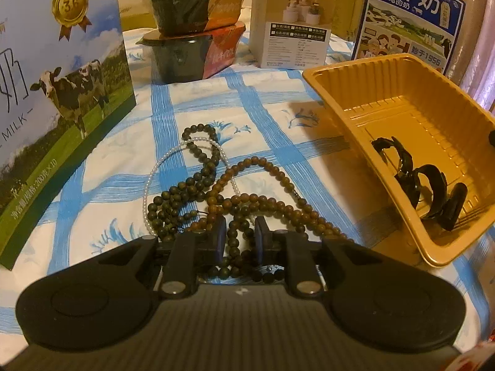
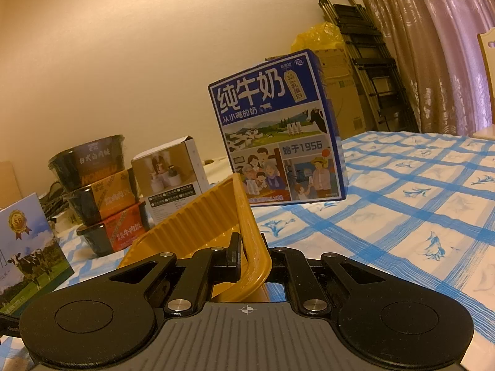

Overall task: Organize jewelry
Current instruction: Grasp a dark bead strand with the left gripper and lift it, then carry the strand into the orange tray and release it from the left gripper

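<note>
Two grippers: right gripper [image 2: 250, 256] clamps the tilted tray [image 2: 198, 216]; left gripper [image 1: 240, 238], narrow, straddles beads [image 1: 235, 204].

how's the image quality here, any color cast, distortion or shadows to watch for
Left wrist view: warm dim orange cast, fisheye bending the milk box edges, yellow tray throwing a soft shadow leftward on the tablecloth, beads reasonably sharp. Right wrist view: same cast, curved wall and curtain, dark corners.
</note>
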